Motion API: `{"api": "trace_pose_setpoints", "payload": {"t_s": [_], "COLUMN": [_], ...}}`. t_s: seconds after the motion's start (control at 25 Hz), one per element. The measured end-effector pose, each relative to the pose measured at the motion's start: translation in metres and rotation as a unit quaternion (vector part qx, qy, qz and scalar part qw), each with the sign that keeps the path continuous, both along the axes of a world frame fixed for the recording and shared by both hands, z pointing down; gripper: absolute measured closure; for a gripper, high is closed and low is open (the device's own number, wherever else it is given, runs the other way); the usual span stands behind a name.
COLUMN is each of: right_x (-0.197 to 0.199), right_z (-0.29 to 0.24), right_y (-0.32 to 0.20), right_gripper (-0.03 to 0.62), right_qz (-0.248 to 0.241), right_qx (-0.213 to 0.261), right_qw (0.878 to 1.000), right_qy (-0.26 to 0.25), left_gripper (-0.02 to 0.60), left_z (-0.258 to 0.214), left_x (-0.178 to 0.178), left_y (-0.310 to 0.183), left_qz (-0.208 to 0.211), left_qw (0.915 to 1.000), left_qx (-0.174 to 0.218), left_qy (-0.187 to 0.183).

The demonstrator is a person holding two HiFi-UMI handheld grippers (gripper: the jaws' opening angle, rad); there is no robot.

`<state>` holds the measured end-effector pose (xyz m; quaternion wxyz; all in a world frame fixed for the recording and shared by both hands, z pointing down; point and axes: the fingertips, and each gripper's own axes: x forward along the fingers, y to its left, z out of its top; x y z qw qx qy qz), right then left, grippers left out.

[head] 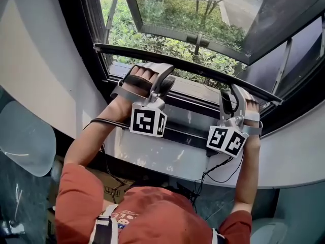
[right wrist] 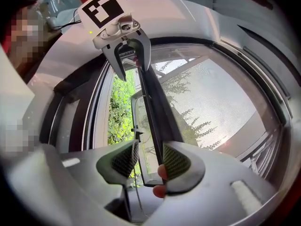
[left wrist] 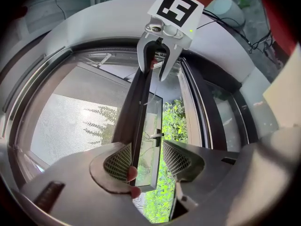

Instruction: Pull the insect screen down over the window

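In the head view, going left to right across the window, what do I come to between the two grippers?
left gripper → window handle → right gripper

I can read no word, number or brand anywhere. The only signs are black-and-white square patterns: one on the cube (head: 148, 121) of the left tool (left wrist: 146, 157) at mid-frame in the head view, and another on the right tool (right wrist: 146, 160). The print on the red shirt (head: 124, 218), at the bottom edge, is too small to read.

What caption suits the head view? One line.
Left claw and right claw straddle the insect screen's dark pull bar.
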<state>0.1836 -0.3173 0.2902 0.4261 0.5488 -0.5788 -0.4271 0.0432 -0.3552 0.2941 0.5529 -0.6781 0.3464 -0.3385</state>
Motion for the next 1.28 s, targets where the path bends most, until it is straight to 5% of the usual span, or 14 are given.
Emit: {"api": "trace_pose_setpoints", "payload": {"t_s": [1.28], "right_x": [-0.005], "right_z": [0.089], "right_y": [0.009], "right_gripper": [0.424], "right_qz": [-0.009], "right_qx": [-0.117], "right_qw": [0.990], "right_qy": [-0.076], "left_gripper": [0.373], "left_z": [0.094], "left_x": [-0.003], "left_y": [0.010], "left_qz": [0.009], "left_qw": [0.9926], "left_qx": [-0.114], "left_qy": [-0.040]}}
